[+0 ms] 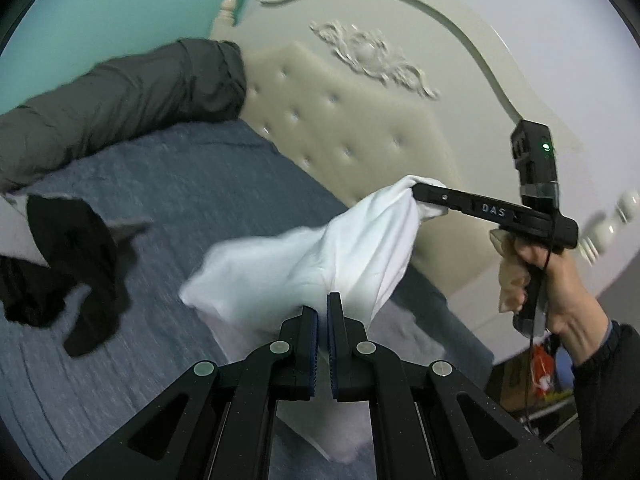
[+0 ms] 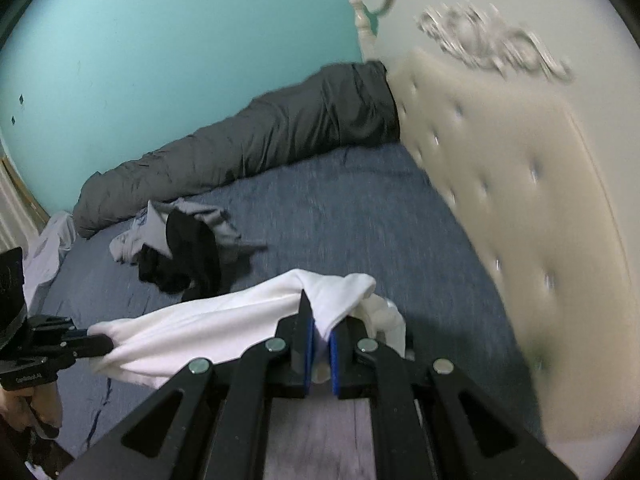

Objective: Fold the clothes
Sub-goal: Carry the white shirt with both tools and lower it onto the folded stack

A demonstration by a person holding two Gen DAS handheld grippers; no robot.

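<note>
- The bed, covered in a blue-grey sheet, served as the work surface, with a cream tufted headboard at its end and a teal wall behind.
- A long grey rolled quilt lay along the wall side of the bed, probably pushed there to leave room for folding.
- A white garment hung in the air above the sheet, stretched between the 2 claws, well clear of the other clothes; holding it at 2 points likely served to spread it out before laying it flat.
- A heap of black and grey clothes sat on the sheet nearer the quilt, apparently waiting its turn.
- The right claw, seen from the left wrist camera in the person's right hand, was clamped on 1 bunched end of the white garment.
- The left claw had its blue pads nearly together, pinching cloth at the other end; the right wrist camera showed it gripping a bunched corner too.
- The fold itself looked not yet begun: the garment was still twisted, so straightening it seemed the next need.
</note>
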